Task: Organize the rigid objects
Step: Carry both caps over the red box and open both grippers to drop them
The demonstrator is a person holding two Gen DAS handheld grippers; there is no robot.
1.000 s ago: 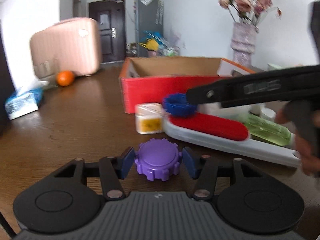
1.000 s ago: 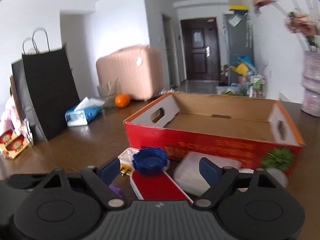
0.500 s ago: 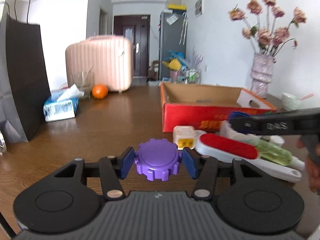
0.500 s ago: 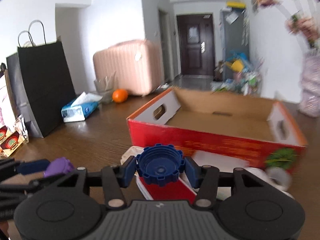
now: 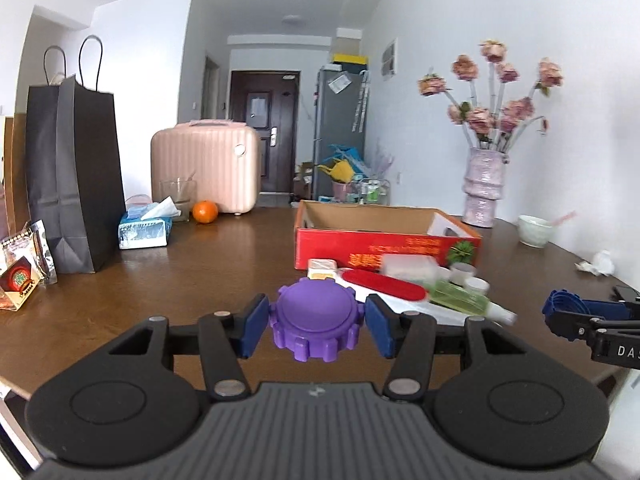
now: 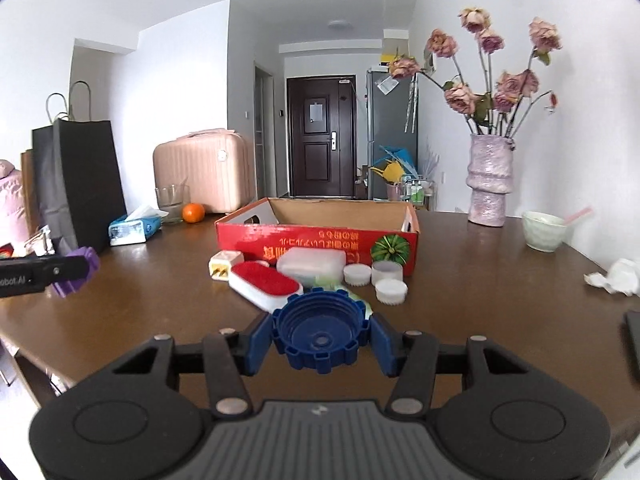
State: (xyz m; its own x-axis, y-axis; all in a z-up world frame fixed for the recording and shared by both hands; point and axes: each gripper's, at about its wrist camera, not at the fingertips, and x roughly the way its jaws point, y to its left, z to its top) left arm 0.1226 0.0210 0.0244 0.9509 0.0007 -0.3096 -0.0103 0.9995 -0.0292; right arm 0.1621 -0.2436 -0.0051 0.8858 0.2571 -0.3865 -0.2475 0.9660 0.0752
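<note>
The left gripper (image 5: 316, 322) is clamped on a purple cap (image 5: 315, 320), dome side up, held above the brown table (image 5: 200, 276). The right gripper (image 6: 320, 338) pinches a blue cap (image 6: 320, 334) with its hollow side up, also off the table. Beyond them, a red brush (image 6: 264, 282), a green bottle (image 5: 464, 300), a white plug (image 6: 225, 264), a clear box (image 6: 312, 264) and three small white lids (image 6: 391, 291) lie bunched just in front of a red cardboard box (image 6: 320, 240), open-topped. Farther off stand a vase (image 6: 490, 180), a bowl (image 6: 544, 230), an orange (image 6: 193, 213) and a black bag (image 5: 74, 176).
</note>
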